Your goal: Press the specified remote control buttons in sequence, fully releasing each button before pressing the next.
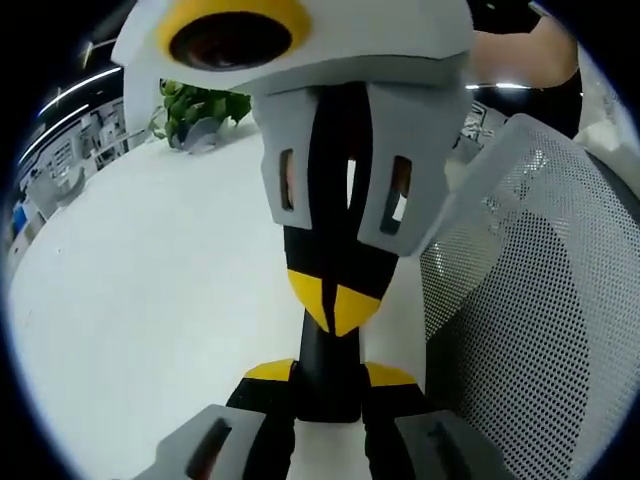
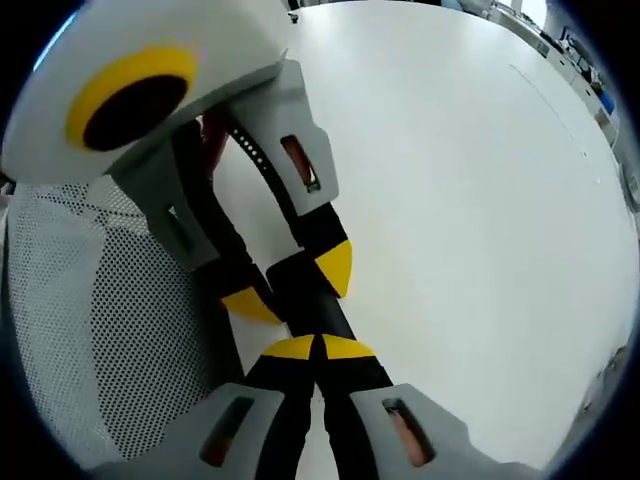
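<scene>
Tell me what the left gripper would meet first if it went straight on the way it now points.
Probably the right gripper. Its yellow-tipped jaws point back at the left gripper and sit just ahead of it, above the white table. Both look shut. How near they are is hard to judge.

I can read no text, label, brand or number anywhere here, not on my fingers [image 1: 300, 385] either.

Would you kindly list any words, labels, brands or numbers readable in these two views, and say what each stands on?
None can be read: the white table, mesh chair back, potted plant and both grippers, left gripper and right gripper, bear no legible text. The distant background shelves are too blurred.
</scene>
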`<act>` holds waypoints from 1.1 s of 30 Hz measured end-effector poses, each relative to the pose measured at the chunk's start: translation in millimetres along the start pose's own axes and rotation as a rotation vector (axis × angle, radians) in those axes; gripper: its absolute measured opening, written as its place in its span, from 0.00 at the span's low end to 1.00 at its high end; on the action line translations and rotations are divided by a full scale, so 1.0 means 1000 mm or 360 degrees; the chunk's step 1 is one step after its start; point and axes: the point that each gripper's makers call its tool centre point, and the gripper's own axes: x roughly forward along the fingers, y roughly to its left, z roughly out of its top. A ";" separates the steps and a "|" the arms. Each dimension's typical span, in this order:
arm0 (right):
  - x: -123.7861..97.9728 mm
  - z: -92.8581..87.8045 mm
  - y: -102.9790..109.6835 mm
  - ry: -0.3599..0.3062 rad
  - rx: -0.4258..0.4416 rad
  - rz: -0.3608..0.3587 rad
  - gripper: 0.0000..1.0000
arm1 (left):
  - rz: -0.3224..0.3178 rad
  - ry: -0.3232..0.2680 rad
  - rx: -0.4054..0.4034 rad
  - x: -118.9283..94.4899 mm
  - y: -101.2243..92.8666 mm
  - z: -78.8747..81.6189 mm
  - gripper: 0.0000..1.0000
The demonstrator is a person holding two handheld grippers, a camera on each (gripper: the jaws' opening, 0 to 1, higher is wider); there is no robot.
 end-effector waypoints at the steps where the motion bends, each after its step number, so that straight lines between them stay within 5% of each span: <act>1: 0.000 0.000 0.000 0.0001 -0.0006 -0.0004 0.00 | 0.0000 -0.0001 0.0000 0.000 0.000 0.000 0.25; 16: 0.000 -0.001 0.000 -0.0023 -0.0075 -0.0097 0.00 | 0.0002 0.0003 0.0007 0.001 0.000 0.000 0.25; 26: -0.003 -0.006 0.004 -0.0179 0.0268 -0.0065 0.00 | 0.0014 0.0012 0.0049 0.003 -0.001 0.002 0.25; 31: -0.025 0.001 0.002 -0.0424 0.0477 -0.0100 0.00 | 0.0025 0.0018 0.0076 0.003 -0.001 0.001 0.25; 33: -0.044 0.008 0.000 -0.0603 0.0562 -0.0119 0.00 | 0.0032 0.0019 0.0094 0.003 -0.002 0.001 0.25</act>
